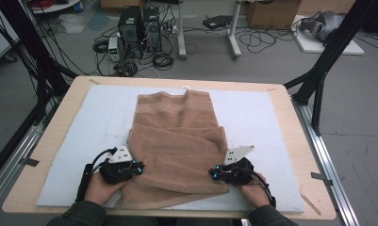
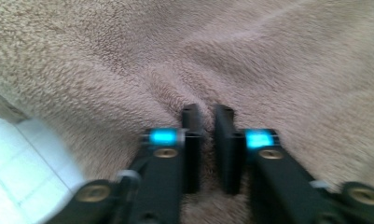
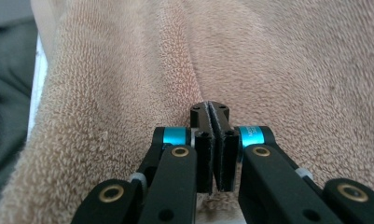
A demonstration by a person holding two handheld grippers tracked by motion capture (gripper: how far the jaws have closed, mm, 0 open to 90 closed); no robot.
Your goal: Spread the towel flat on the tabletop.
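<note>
- Right gripper [image 1: 216,173] at 5 o'clock: jaws pressed together, pinching a fold of the tan terry towel [image 1: 177,141].
- Left gripper [image 1: 138,165] at 7 o'clock: jaws nearly together, nipping a ridge of pile.
- Towel lies mid-table, partly folded, woven key-pattern band at 12 o'clock, on a white mat [image 1: 267,117].
- Beyond, computer towers [image 1: 139,30] and cables on the floor; no readable writing.

Towel [image 1: 179,141] on mat [image 1: 267,117], mat on table [image 1: 59,120] — towel's near part folded over itself. Left gripper [image 1: 138,167] at towel's near left edge, right gripper [image 1: 214,173] at near right edge. Computer towers [image 1: 139,30] on floor behind table.
</note>
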